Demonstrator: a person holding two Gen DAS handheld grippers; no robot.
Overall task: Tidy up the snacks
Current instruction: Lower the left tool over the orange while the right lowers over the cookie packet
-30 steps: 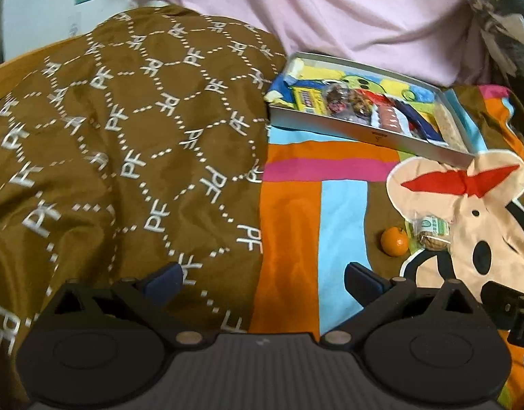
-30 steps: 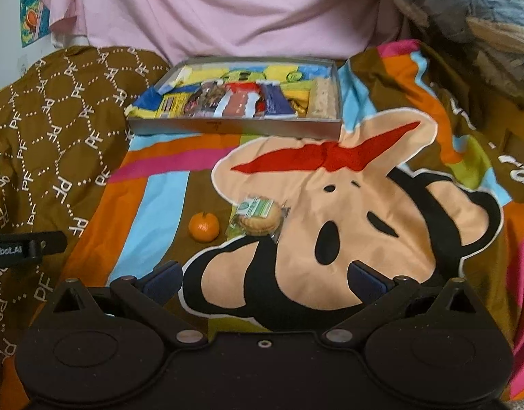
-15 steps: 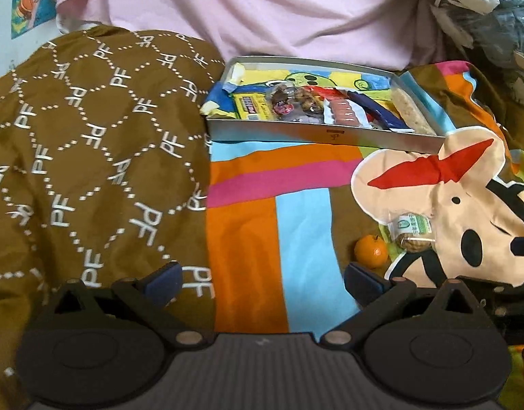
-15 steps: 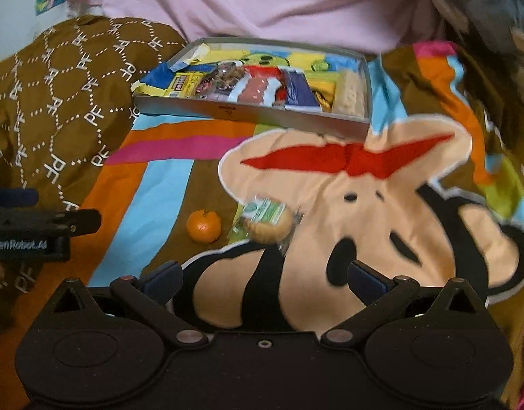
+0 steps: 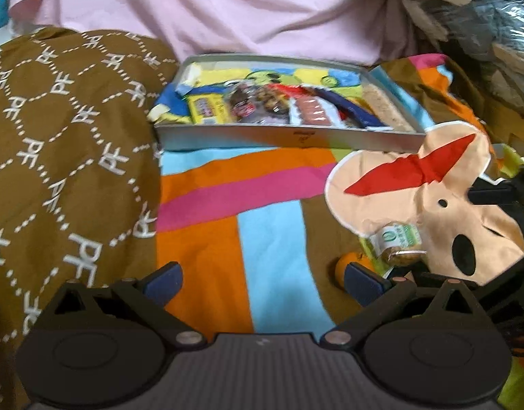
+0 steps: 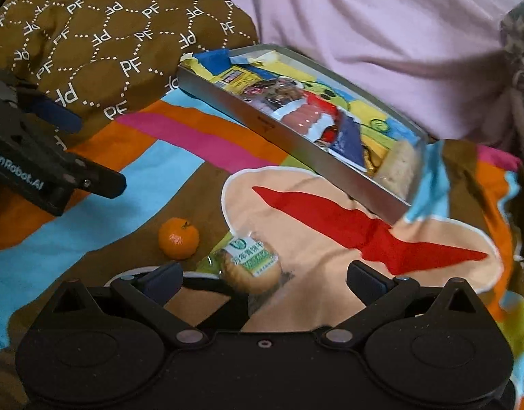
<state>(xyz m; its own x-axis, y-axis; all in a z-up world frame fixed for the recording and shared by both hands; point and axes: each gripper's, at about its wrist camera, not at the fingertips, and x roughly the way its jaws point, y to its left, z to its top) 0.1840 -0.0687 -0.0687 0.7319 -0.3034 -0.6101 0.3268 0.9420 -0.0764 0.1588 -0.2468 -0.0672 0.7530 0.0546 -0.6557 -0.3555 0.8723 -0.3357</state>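
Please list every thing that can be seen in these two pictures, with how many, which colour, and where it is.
metal tray: one, grey, on the colourful blanket in front of the pink cloth.
snack packets: several, exact count unclear; yellow, red, blue, dark; inside the tray.
mandarin: one, orange, on the blanket, left of the wrapped biscuit and apart from it.
wrapped biscuit: one, tan in clear wrap with a green and white label, on the blanket just ahead of the right gripper.
colourful blanket: one, striped with a cartoon figure, under everything.
brown cover: one, brown with white PF letters, at left.
pink cloth: one, behind the tray.
left gripper: one, black, blue pads, open, empty.
right gripper: one, black, open, empty.
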